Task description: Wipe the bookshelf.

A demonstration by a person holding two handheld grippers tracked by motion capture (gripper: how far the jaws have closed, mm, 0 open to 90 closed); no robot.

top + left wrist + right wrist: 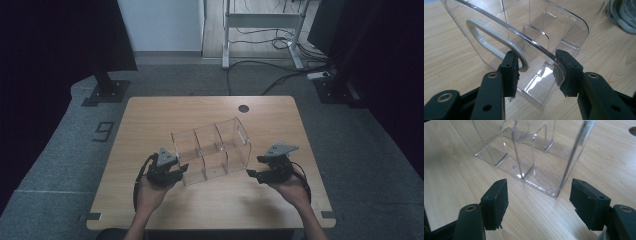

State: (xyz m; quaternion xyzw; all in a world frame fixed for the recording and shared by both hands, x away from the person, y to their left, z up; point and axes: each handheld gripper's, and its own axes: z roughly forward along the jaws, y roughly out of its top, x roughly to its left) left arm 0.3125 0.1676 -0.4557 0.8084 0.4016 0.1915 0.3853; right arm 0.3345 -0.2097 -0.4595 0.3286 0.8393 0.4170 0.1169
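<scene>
A clear plastic organizer [212, 150] with several compartments stands askew on the wooden table [150, 115]. My left gripper [181, 170] is at its left end. In the left gripper view, the gripper [537, 56] straddles that end wall: one pad rests against the grey handle loop [486, 30], the other against the wall's curved rim. My right gripper [253, 167] is just off the organizer's right end. In the right gripper view, that gripper [539, 185] stands open with the organizer's [524, 157] near corner ahead of the gap, apart from both pads.
A round cable hole [243, 108] lies near the table's far edge. Bare wood surrounds the organizer on all sides. Beyond the table are grey floor, black stand bases [107, 92] and a white desk frame [262, 20] with cables.
</scene>
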